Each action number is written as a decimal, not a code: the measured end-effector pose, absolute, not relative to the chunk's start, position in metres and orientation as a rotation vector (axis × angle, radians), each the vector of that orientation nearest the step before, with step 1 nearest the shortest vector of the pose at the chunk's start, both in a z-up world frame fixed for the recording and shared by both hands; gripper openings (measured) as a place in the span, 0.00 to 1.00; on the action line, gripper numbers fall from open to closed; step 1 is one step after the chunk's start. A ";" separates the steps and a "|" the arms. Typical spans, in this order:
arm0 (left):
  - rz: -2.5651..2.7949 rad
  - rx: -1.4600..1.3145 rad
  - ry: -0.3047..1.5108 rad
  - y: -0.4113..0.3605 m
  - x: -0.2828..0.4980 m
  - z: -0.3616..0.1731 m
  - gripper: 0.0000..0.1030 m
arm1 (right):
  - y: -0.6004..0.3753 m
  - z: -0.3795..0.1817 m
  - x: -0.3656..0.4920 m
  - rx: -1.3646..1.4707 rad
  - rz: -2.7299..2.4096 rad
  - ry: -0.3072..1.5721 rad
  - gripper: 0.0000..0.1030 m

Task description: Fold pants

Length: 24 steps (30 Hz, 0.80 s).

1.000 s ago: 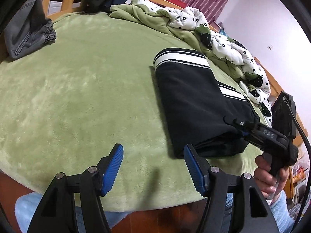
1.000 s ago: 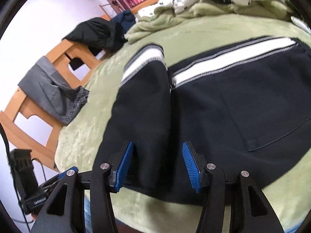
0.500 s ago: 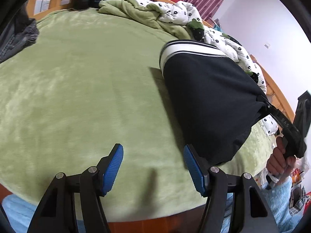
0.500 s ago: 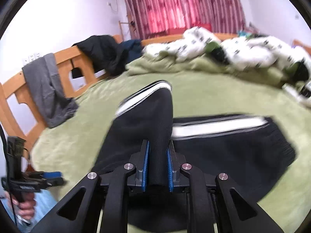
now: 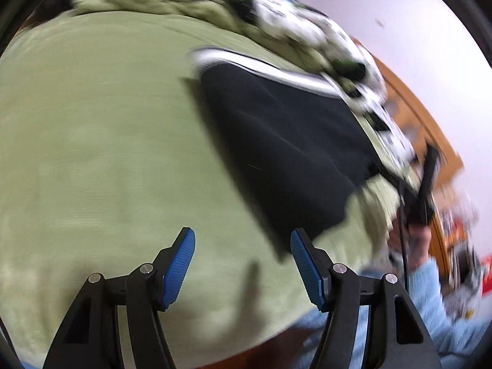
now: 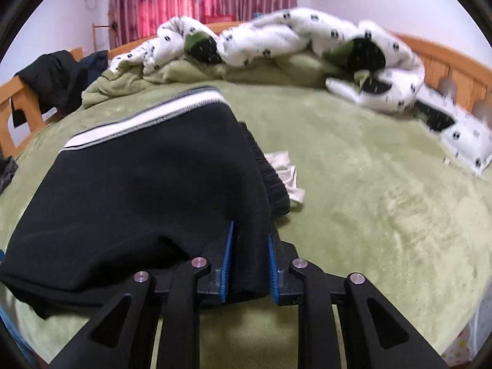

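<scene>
Pants (image 6: 147,184) mid-fold on the green bed (image 6: 369,200), one edge pinched.
The right gripper (image 6: 249,264) has its fingers clamped on a thick bunch of the black fabric at the near edge; the left gripper (image 5: 243,264) hovers over bare blanket, fingers apart and empty. The garment looks already doubled into a compact block, white side stripe along its far edge, so probably one fold or a final smoothing remains. Left view is motion-blurred; layers underneath are hidden.
</scene>
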<state>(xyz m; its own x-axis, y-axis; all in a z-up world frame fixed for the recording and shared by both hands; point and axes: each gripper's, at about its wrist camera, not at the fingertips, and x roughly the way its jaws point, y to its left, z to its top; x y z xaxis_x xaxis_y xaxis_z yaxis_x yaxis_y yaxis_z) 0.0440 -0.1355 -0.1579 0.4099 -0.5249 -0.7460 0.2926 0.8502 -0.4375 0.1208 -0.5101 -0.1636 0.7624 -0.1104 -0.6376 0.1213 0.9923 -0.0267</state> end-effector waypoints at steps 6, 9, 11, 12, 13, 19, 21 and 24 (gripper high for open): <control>-0.595 -0.064 1.033 -0.197 0.036 -0.163 0.61 | -0.517 -0.157 0.122 0.102 -0.153 0.717 0.24; -0.538 0.037 1.052 -0.222 0.048 -0.175 0.54 | -0.522 -0.156 0.111 0.160 -0.140 0.713 0.27; -0.470 0.056 1.013 -0.229 0.055 -0.177 0.14 | -0.525 -0.153 0.105 0.180 -0.142 0.719 0.27; -0.431 0.013 0.970 -0.223 0.057 -0.172 0.12 | -0.526 -0.153 0.103 0.183 -0.137 0.721 0.27; -0.400 -0.027 0.933 -0.214 0.055 -0.168 0.11 | -0.525 -0.152 0.102 0.178 -0.134 0.724 0.27; -0.399 -0.027 0.989 -0.193 0.050 -0.176 0.18 | -0.524 -0.150 0.090 0.122 -0.105 0.747 0.31; -0.446 -0.063 1.017 -0.182 0.043 -0.173 0.24 | -0.521 -0.145 0.091 0.092 -0.096 0.737 0.36; -0.450 -0.169 0.991 -0.151 0.032 -0.163 0.51 | -0.517 -0.132 0.103 0.064 -0.043 0.696 0.59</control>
<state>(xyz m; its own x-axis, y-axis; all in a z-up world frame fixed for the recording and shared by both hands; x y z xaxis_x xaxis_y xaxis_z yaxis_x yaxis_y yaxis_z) 0.0324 -0.1510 -0.1626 0.4657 -0.4398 -0.7679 0.2886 0.8958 -0.3380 0.1029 -0.5170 -0.1317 0.7669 -0.0178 -0.6416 0.0608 0.9971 0.0450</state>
